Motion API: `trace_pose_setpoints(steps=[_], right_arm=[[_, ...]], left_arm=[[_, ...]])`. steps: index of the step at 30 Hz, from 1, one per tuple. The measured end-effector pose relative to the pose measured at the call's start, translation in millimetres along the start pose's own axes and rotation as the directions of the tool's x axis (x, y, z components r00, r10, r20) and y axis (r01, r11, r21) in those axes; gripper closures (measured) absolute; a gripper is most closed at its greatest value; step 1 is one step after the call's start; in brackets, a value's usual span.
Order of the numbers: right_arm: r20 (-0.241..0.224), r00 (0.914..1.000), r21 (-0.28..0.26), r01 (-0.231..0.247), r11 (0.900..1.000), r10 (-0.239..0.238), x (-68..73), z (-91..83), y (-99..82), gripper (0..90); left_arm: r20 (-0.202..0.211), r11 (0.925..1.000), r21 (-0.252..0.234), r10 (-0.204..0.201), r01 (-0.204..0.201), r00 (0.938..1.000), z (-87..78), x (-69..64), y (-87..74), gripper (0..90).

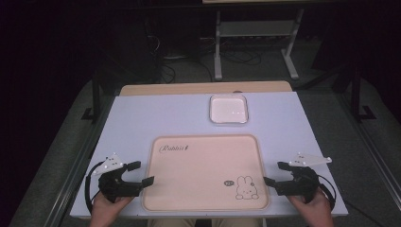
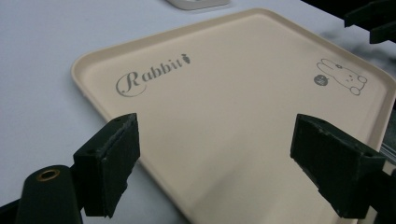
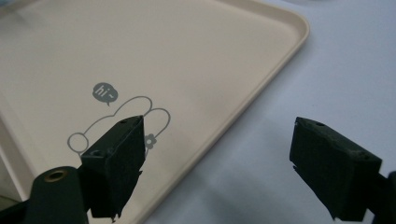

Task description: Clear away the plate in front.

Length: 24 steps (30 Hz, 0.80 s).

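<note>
claws flank the tray, one at each short side, and that is the relation the coming move turns on. nearest the person, the left claw (image 1: 141, 173) sits at the tray's (image 1: 203, 142) left rim, jaws spread apart and holding nothing; in the left gripper view the rim runs up between the two black jaws, one jaw over the white table (image 2: 42, 56) and the other over the tray's floor. the right claw (image 1: 273, 174) mirrors it at the right rim, likewise spread and empty, and in the right gripper view the tray (image 3: 210, 56) edge passes between its jaws, the inner jaw above the printed rabbit (image 3: 121, 119). each claw points inward, toward the other, so the tray lies straight ahead of both and equally near to each. the tray rests flat on the table (image 1: 132, 123), near the person's edge, its long axis running left to right between the claws, and it carries nothing. whether either jaw touches the rim i cannot tell. farther off, beyond the tray's far rim and well apart from both claws, a small white square dish (image 1: 229, 109) stands on the table, slightly nearer the right side. my judgement: a two-handed lift looks set, needing both claws to clench on the rims together.
</note>
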State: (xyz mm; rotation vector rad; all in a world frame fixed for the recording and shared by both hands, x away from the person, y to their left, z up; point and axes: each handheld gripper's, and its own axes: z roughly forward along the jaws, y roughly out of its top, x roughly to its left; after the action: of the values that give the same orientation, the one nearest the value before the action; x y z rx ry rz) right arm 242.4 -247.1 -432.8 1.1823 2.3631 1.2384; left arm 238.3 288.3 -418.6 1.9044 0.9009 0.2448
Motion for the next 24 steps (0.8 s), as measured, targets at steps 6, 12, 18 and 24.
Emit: trace_pose_setpoints(steps=[6,12,18,24], right_arm=[[0.002,0.9999,-0.002,-0.016,0.9999,0.016,-1.9,-0.5,0.7,17.4],[0.015,0.9997,0.008,-0.019,0.9998,0.019,-3.7,1.9,1.7,17.2],[0.016,0.9996,-0.002,-0.023,0.9997,0.024,-5.0,2.1,3.3,17.7],[0.018,0.9994,-0.005,-0.028,0.9996,0.028,-7.3,3.5,4.5,17.7]], left_arm=[[0.028,0.9996,0.026,-0.009,0.008,0.9996,6.6,1.1,1.0,15.3],[0.047,0.9988,-0.010,-0.047,0.047,0.9978,5.1,3.8,7.2,19.3],[0.065,0.9994,0.014,-0.032,0.031,0.9974,16.4,2.7,23.4,19.4],[0.091,0.9993,0.028,-0.026,0.024,0.9955,29.8,4.7,39.3,20.4]])
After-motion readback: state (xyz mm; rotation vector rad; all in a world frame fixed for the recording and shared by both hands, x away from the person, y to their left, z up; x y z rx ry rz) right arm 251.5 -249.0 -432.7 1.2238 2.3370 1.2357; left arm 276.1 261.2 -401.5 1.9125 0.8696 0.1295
